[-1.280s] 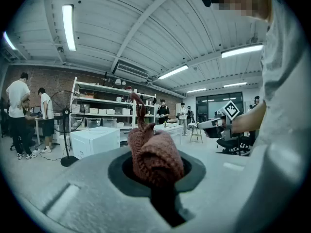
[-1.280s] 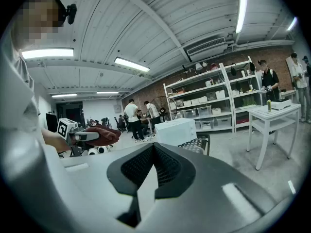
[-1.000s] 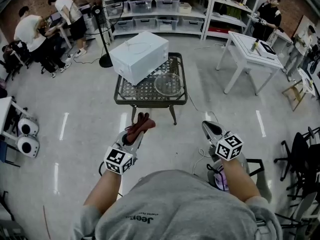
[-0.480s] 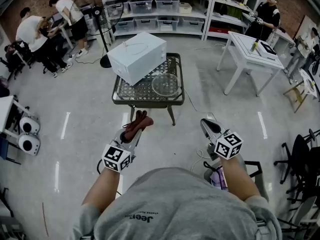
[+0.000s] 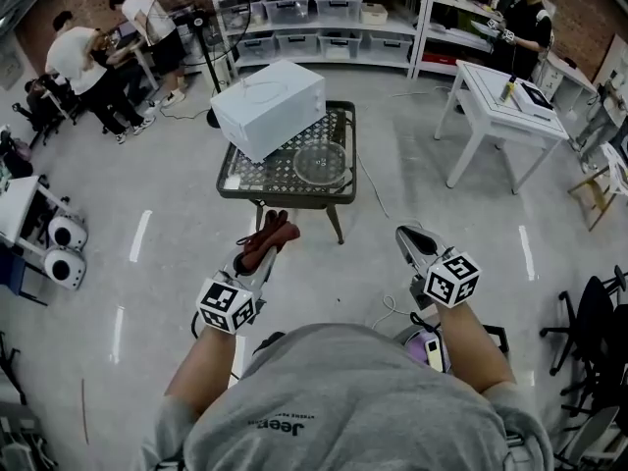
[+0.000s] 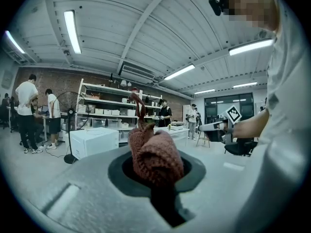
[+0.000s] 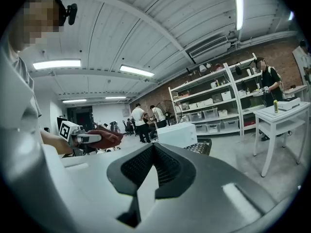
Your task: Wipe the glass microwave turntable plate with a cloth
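The left tool is gripping a bunched reddish cloth. Its jaws are clamping the wad, and a loose end is sticking up past the tips. The right tool is carrying nothing, with its jaws pressing together at the tips. Both are hovering over the floor and pointing forward.

The plate is lying flat on the worktop, well ahead of both tools and roughly between their 2 lines. The microwave is sitting just to its left. Neither tool is touching the plate.

Over the last 1 second very little is changing. The 2 tools are keeping the same pose and the same grip. In the head view the worktop is only drifting slightly leftward and is not clearly coming nearer, so the person seems to be shifting on the spot rather than closing in.

For the task, this means cloth and plate are staying well apart, and no wiping is happening at this moment. The scene is fitting either a plate waiting for the cloth or one already wiped.
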